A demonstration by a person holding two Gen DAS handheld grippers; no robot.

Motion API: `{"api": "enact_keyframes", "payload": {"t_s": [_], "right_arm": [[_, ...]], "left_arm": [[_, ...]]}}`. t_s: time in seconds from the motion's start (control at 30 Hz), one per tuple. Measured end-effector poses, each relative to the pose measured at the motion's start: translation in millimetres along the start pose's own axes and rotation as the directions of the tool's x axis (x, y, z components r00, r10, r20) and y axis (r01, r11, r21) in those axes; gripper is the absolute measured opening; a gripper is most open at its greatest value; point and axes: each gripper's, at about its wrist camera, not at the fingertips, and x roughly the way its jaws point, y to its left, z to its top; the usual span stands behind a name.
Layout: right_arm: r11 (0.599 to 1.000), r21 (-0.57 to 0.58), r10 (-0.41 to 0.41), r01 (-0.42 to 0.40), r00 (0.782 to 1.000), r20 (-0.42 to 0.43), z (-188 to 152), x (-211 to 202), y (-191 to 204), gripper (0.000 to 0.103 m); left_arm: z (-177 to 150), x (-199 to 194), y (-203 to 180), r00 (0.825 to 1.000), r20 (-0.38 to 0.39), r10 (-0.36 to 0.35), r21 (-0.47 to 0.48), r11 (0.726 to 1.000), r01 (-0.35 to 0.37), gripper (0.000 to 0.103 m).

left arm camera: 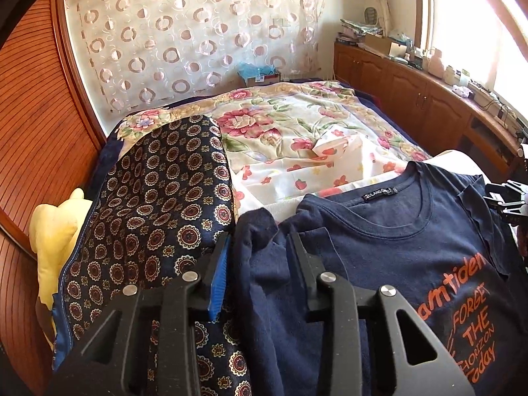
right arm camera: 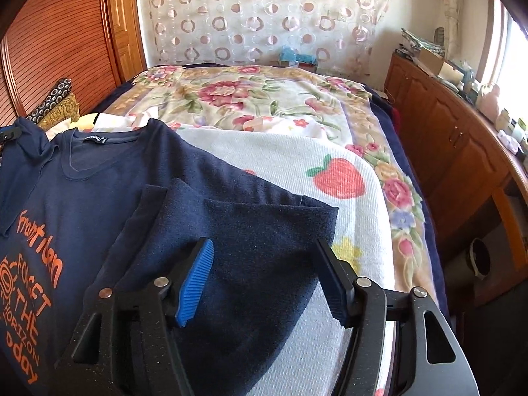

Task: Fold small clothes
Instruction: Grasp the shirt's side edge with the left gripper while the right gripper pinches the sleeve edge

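navy t-shirt [right arm camera: 109, 178] between right gripper [right arm camera: 264, 274] fingers

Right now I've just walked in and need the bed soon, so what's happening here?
A person with a gripper in each hand is folding a navy T-shirt laid face up on the bed. The left gripper is open around the bunched left sleeve. The right gripper is open over the right sleeve, which lies flat. No fold shows yet.

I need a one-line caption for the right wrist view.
Open right hand-held gripper over the navy T-shirt sleeve, on a strawberry-print towel.
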Motion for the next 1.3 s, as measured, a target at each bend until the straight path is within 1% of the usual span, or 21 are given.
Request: {"api": "enact_keyframes", "payload": {"t_s": [0.03,0.07,0.1,0.17,0.2,0.47,0.63,0.7,0.8,1.0,1.2,1.23,1.27,1.3], "right_arm": [[1.000,0.001,-0.002,0.002,1.000,-0.001,1,0,0,0.067],[1.000,0.002,-0.002,0.002,1.000,-0.002,1,0,0,0.069],[1.000,0.005,-0.002,0.002,1.000,-0.003,1,0,-1,0.074],[1.000,0.027,-0.008,0.008,1.000,-0.014,1,1,-4,0.077],[0.999,0.041,0.007,-0.006,1.000,-0.014,2,2,-7,0.079],[0.999,0.030,0.014,-0.013,0.999,-0.029,7,3,-7,0.078],[0.999,0.033,0.027,-0.025,0.999,-0.041,15,7,-14,0.067],[0.999,0.034,0.026,-0.025,0.999,-0.045,18,10,-15,0.061],[0.999,0.029,0.025,-0.024,0.999,-0.046,19,11,-15,0.056],[0.999,0.050,0.020,-0.017,0.999,-0.047,15,9,-17,0.055],[0.999,0.046,0.018,-0.016,0.999,-0.043,18,11,-15,0.054],[0.999,0.043,0.019,-0.017,0.999,-0.042,18,12,-14,0.050],[0.999,0.038,0.023,-0.021,0.999,-0.038,18,11,-13,0.044],[0.999,0.034,0.025,-0.024,0.999,-0.034,18,11,-12,0.032]], "left_arm": [[0,0,0,1.000,0.000,0.003,0.001,1.000,-0.003,0.027],[0,0,0,1.000,0.001,0.004,-0.001,1.000,-0.004,0.016],[0,-1,1,1.000,0.009,-0.003,-0.006,1.000,0.003,0.007],[0,-6,2,0.999,0.029,-0.015,-0.015,1.000,0.015,0.006],[0,-10,2,0.999,0.043,-0.014,-0.021,1.000,0.015,0.006],[1,-46,-4,0.989,0.133,-0.061,-0.042,0.997,0.067,0.005],[0,-57,-8,0.985,0.156,-0.078,-0.033,0.996,0.084,0.005],[-2,-57,-9,0.984,0.155,-0.084,-0.039,0.995,0.091,0.005],[-7,-59,-9,0.984,0.158,-0.085,-0.042,0.995,0.093,0.005],[-18,-62,-14,0.984,0.150,-0.099,-0.038,0.994,0.106,0.005],[-27,-67,-21,0.982,0.151,-0.115,-0.035,0.992,0.122,0.005],[-29,-68,-22,0.981,0.151,-0.119,-0.034,0.992,0.125,0.005],[-30,-70,-23,0.981,0.150,-0.121,-0.033,0.991,0.128,0.005],[-33,-71,-25,0.981,0.147,-0.126,-0.031,0.991,0.132,0.005]]}}
